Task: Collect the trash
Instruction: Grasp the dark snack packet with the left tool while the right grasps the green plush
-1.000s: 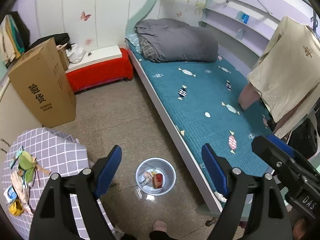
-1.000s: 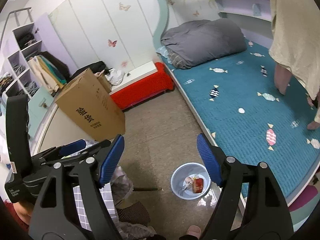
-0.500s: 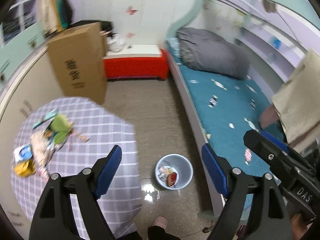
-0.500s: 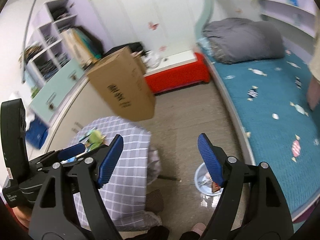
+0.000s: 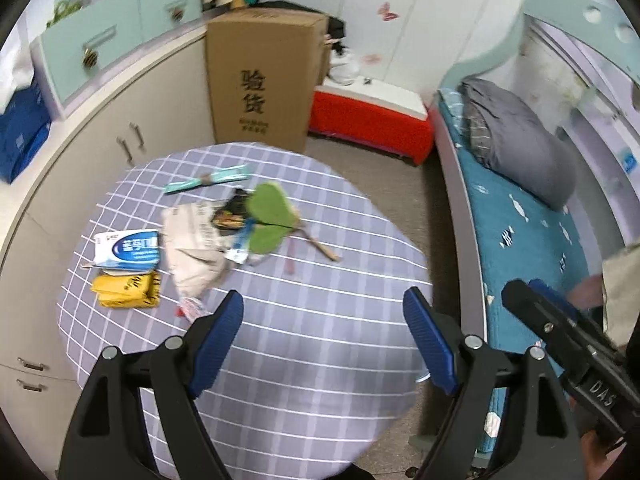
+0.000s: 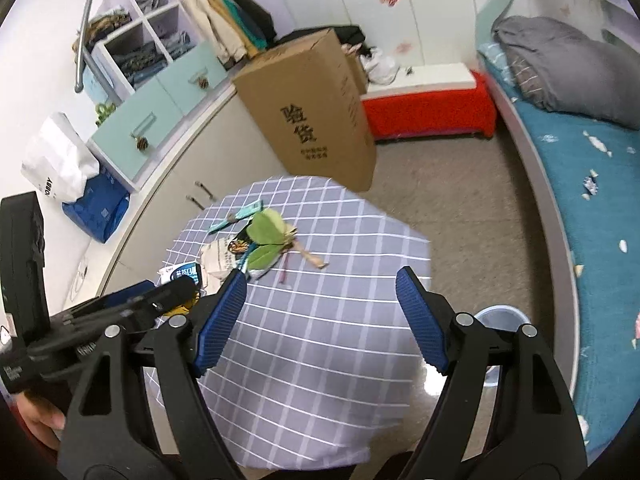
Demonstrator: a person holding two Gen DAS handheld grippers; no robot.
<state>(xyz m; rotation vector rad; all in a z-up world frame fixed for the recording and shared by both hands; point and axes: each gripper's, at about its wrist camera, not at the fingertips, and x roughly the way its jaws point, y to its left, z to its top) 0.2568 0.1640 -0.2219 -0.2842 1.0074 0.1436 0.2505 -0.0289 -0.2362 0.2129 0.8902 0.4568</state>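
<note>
Left gripper (image 5: 323,338) and right gripper (image 6: 320,316) are hovering above the table (image 5: 320,380), jaws spread wide, gripping nothing. Trash (image 5: 200,240) is lying on the table's far left; bin (image 6: 496,316) is sitting beside the table.

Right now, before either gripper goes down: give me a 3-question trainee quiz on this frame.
1. True or false: the left gripper is shut on a piece of trash.
2. Which item lies nearest the left gripper's left fingertip? A. yellow packet B. green leaves C. teal strip
3. Fill in: the bin, partly hidden behind the right gripper, stands on the floor between the checked table and the ____.

Key
1. False. Both grippers are open and empty above the table.
2. A
3. bed
</note>
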